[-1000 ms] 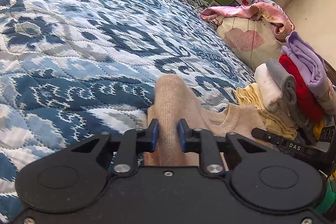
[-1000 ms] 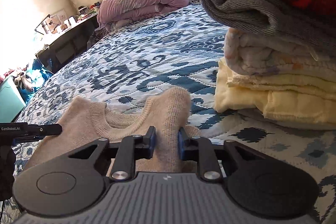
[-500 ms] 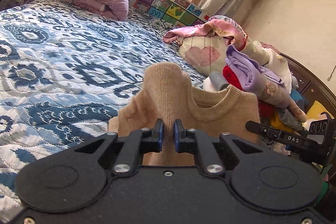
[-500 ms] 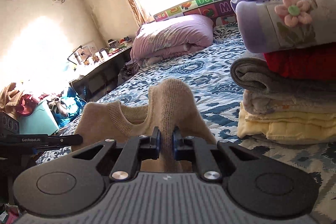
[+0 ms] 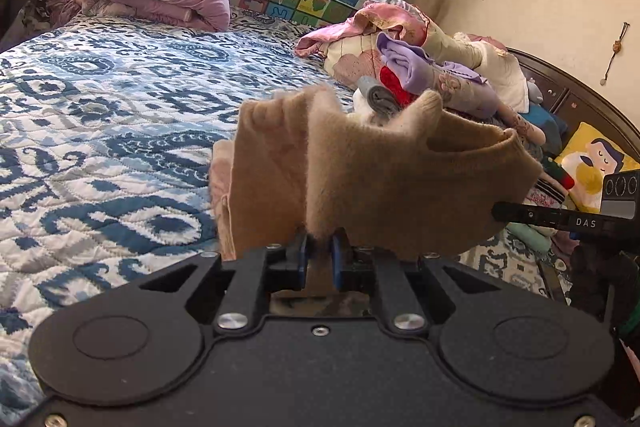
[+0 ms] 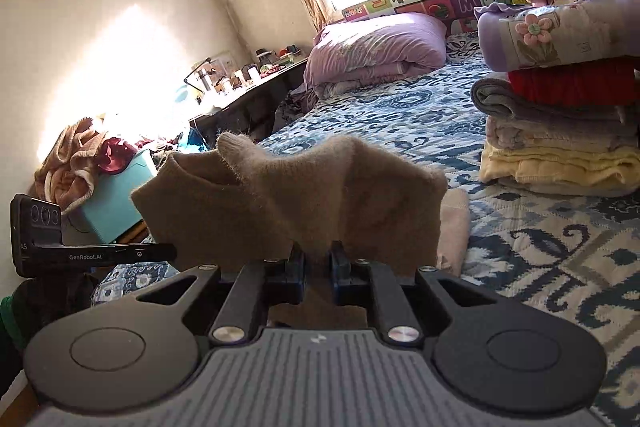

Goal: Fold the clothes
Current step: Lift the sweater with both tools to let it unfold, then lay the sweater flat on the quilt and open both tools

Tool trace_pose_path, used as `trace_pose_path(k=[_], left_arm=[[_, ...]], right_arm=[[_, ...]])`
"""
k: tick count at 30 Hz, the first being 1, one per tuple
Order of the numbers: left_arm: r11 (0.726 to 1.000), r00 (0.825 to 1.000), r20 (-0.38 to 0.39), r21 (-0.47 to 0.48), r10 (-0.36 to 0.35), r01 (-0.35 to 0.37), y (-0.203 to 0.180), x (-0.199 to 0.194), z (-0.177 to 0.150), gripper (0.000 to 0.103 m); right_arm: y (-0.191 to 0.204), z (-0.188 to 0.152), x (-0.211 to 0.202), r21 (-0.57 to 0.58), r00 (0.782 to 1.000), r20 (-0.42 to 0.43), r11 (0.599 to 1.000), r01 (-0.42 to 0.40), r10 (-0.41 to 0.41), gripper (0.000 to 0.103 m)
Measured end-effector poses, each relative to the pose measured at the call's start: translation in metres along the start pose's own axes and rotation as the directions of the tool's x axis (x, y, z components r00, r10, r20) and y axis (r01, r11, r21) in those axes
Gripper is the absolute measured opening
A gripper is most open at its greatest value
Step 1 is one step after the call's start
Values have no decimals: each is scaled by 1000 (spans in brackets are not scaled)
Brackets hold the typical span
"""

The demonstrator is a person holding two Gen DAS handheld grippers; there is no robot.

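Left gripper (image 5: 319, 255), right gripper (image 6: 317, 267) pinch sweater (image 5: 360, 183) (raised).

We hold our left gripper (image 5: 319, 254) and right gripper (image 6: 317, 259) level, side by side, both jaws pinched on fabric

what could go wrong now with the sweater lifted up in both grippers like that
Each gripper, left and right, pinches only a small bunch of the tan sweater, so the fuzzy knit may slip out mid-fold.

The folded stack stands close on the right; a swing of the hanging cloth might topple it.

The sweater looks bunched and creased between the grips, so laid down like this on the quilt it may fold unevenly.
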State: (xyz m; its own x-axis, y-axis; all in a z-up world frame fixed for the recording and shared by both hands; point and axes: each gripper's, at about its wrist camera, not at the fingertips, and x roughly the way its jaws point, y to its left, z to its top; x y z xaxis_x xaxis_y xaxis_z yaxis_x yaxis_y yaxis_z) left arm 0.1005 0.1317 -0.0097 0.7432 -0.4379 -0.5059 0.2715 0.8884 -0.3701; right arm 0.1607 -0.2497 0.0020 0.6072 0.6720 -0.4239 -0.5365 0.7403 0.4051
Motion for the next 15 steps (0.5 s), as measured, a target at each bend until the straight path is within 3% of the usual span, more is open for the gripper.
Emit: trace_pose_path(k=[3, 7, 12, 15], left_arm=[[1000, 998, -55, 4, -4, 4, -4, -10, -24, 11], [998, 988, -157, 65, 1, 9, -16, -23, -54, 31], [977, 953, -293, 212, 72, -8, -29, -39, -84, 50], [967, 942, -322, 254, 97, -13, -29, -51, -93, 59]], right_arm=[[8, -24, -14, -23, 997, -75, 1000, 17, -19, 21], [15, -55, -33, -48, 983, -184, 999, 15, -24, 31], [21, -90, -58, -132, 941, -335, 991, 11, -55, 47], [20, -104, -79, -145, 920, -385, 989, 22, -77, 56]])
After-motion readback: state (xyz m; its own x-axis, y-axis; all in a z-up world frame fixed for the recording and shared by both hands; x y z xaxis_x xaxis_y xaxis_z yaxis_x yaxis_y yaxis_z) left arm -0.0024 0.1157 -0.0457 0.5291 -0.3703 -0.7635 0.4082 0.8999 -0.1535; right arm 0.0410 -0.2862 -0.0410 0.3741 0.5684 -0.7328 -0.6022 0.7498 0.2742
